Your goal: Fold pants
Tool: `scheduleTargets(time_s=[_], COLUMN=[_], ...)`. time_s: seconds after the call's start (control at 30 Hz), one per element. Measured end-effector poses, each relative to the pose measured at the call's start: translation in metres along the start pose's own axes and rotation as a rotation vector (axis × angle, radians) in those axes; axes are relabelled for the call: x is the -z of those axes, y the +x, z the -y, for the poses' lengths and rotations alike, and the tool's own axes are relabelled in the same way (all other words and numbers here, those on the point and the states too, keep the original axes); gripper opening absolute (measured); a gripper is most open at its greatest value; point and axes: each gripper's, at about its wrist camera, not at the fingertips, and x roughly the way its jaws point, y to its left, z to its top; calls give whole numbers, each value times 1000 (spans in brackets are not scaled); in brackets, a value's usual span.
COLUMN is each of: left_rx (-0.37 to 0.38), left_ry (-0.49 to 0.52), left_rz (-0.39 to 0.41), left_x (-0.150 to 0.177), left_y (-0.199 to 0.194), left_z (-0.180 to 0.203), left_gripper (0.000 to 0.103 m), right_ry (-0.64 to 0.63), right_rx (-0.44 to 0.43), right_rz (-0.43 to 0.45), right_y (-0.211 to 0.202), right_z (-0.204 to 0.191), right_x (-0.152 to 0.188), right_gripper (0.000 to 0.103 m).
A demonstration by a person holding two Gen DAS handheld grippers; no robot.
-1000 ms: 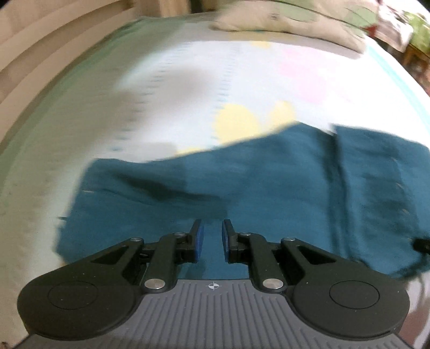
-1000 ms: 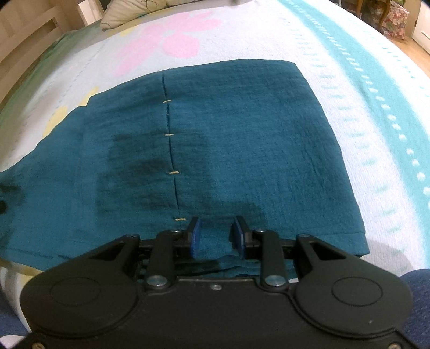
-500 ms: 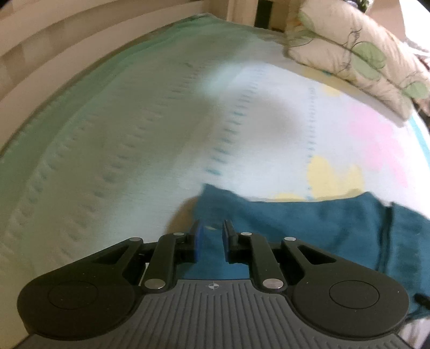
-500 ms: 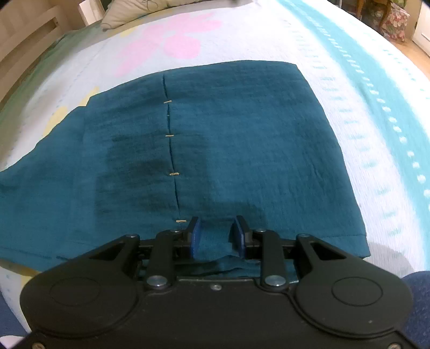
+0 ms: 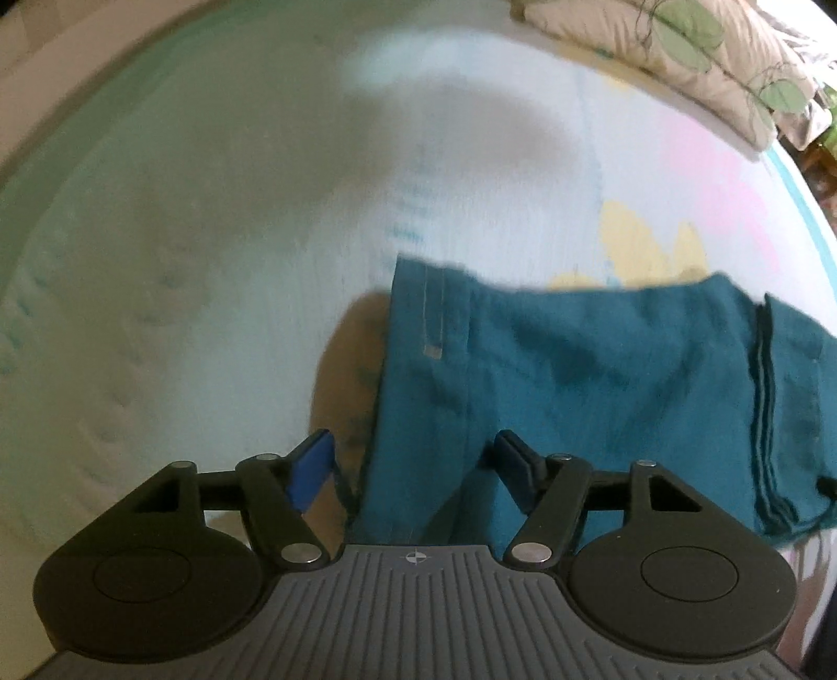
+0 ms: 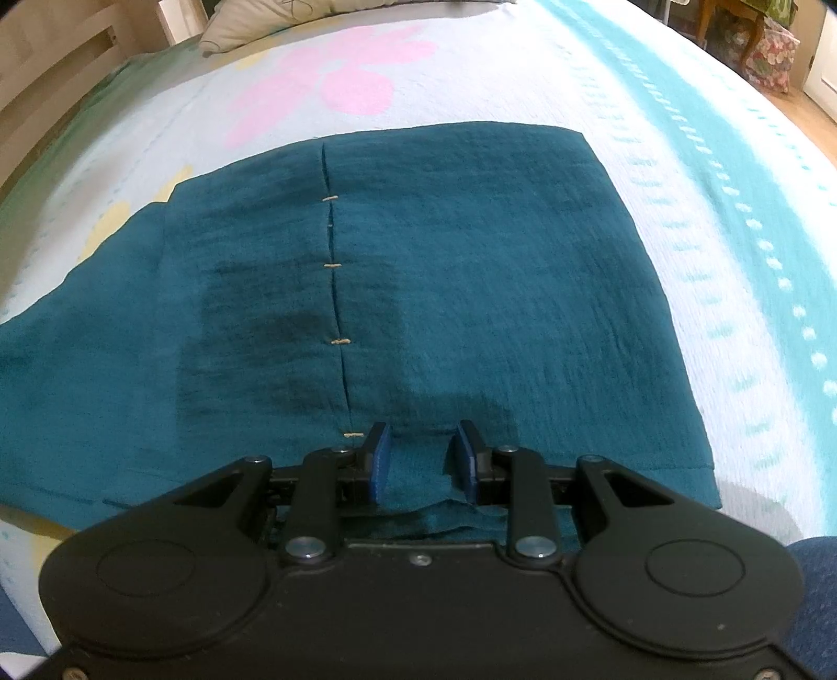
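Teal pants [image 6: 471, 272] lie flat on the bed, partly folded, with a stitched seam running toward the right gripper. My right gripper [image 6: 422, 460] sits low over the near edge of the pants, jaws a little apart with cloth between them. In the left wrist view the leg end of the pants [image 5: 575, 376] lies ahead. My left gripper [image 5: 413, 455] is open wide, with the hem of the leg between its fingers, not clamped.
The bed has a pale sheet [image 5: 209, 261] with pink and yellow flowers and a teal stripe [image 6: 732, 172]. A beige leaf-print pillow [image 5: 680, 47] lies at the head. A wooden bed frame [image 6: 47, 94] runs along the left side.
My left gripper has swung left along the pants to the leg end and opened wide from nearly shut. The right gripper has held still.
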Motion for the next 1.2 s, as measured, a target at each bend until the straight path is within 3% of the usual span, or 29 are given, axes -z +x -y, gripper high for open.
scheduleTargets(time_s=[0.17, 0.53, 0.63, 0.8, 1.0, 1.03, 1.07, 1.1, 1.17, 1.2], left_rx=[43, 90, 102, 96, 81, 75, 51, 15, -35, -31], left_ry=[-18, 17, -1, -79, -142, -137, -130, -122, -106, -111], left_rz=[-52, -77, -70, -47, -19, -21, -21, -18, -10, -3], left_x=[12, -10, -20, -24, -20, -19, -19, -20, -17, -14], left_y=[17, 34, 39, 47, 44, 44, 42, 40, 34, 29], left_z=[-8, 5, 13, 22, 22, 22, 22, 22, 23, 20], left_gripper=[67, 83, 84, 97, 96, 91, 77, 69, 40, 37], right_ry=[-7, -82, -93, -100, -93, -92, -92, -92, -91, -92], right_rx=[7, 55, 53, 54, 41, 39, 38, 37, 35, 34], right_rz=[5, 37, 44, 51, 57, 58, 57, 57, 59, 59], right_y=[0, 1, 0, 0, -2, -3, -3, -4, -6, -6], right_z=[-2, -22, -25, -28, -24, -23, -22, -22, -21, -20], right_x=[0, 1, 0, 0, 1, 2, 1, 1, 1, 2], right_gripper=[39, 42, 42, 42, 42, 42, 42, 42, 42, 42])
